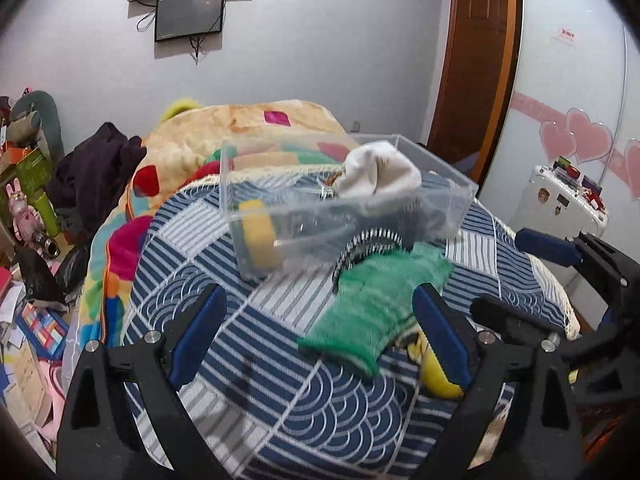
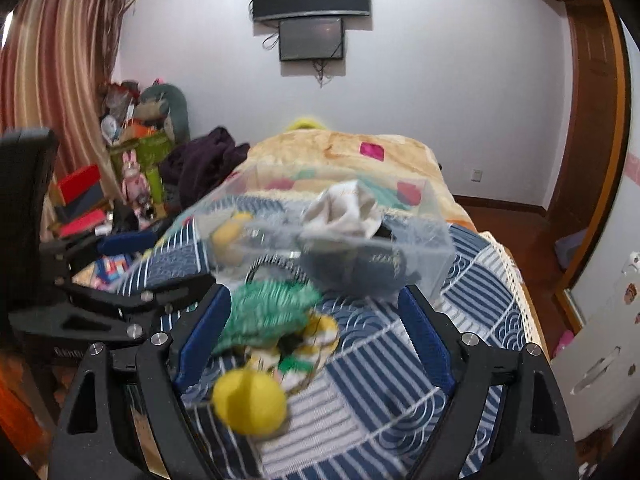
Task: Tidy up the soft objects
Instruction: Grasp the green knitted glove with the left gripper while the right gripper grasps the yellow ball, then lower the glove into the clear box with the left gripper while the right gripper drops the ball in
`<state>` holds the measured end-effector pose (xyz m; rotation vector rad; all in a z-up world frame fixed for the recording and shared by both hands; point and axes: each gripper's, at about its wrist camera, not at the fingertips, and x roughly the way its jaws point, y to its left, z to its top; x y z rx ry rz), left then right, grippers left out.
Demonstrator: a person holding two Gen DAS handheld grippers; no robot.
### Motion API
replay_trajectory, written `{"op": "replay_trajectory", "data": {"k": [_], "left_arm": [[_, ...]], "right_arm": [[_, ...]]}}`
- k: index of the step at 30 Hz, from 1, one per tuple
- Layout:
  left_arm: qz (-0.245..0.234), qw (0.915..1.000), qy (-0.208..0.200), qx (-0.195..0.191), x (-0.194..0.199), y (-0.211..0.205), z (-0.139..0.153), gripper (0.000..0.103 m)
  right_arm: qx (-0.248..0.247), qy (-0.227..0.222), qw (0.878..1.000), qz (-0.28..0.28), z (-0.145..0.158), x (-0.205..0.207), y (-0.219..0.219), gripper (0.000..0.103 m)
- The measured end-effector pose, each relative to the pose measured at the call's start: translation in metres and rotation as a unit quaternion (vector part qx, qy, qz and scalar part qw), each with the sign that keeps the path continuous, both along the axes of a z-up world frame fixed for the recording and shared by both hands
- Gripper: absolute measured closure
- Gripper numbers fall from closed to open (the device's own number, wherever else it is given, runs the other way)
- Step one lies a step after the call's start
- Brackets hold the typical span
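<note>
A clear plastic box (image 1: 456,196) (image 2: 436,248) stands on the blue striped bedcover (image 1: 256,360). In it lie a white sock (image 1: 380,176) (image 2: 344,212), a yellow sponge (image 1: 260,236) (image 2: 228,236) and a dark grey item (image 2: 352,272). In front of the box lie a green knitted cloth (image 1: 376,312) (image 2: 268,312), a striped black-and-white piece (image 1: 368,240) and a yellow plush piece (image 1: 438,380) (image 2: 250,404). My left gripper (image 1: 320,332) is open and empty, the green cloth between its fingers. My right gripper (image 2: 316,332) is open over the green cloth and yellow plush.
A beige patterned blanket (image 1: 248,124) and dark clothes (image 1: 96,172) lie behind the box. Clutter and toys fill the floor at the left (image 1: 28,216). A white suitcase (image 1: 560,200) and a wooden door (image 1: 472,56) stand at the right. Two screens (image 2: 312,12) hang on the wall.
</note>
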<state>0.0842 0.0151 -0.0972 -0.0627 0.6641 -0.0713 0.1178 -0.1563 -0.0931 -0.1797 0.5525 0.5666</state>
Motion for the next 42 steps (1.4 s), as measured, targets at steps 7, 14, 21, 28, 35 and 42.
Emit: {"op": "replay_trajectory", "data": {"k": [7,14,21,28,35,42], "left_arm": [[0.006,0.9992,0.032,-0.023,-0.008,0.006,-0.024,0.008],[-0.011,0.9990,0.039,-0.020,0.002,-0.007,-0.030,0.018],[-0.021,0.9988,0.038,-0.023,0.025,-0.019,-0.031,0.019],[-0.027,0.9968,0.067,-0.033,0.037,-0.022,-0.048,0.039],[-0.053,0.9961,0.055,-0.043,0.020,-0.023,-0.036,0.078],[-0.067,0.9958,0.029,-0.054,-0.002,-0.021,-0.014,0.083]], "right_arm": [[0.002,0.061,0.998,0.029,-0.024,-0.002,0.003,0.020],[0.011,0.107,0.992,0.070,-0.038,-0.002,0.013,0.056],[0.016,0.081,0.995,0.053,-0.031,-0.005,0.005,0.064],[0.026,0.056,0.998,0.004,-0.021,0.000,-0.023,0.064],[0.037,0.056,0.997,-0.028,-0.019,0.009,-0.043,0.064],[0.036,0.049,0.998,-0.031,-0.011,0.008,-0.044,0.064]]}}
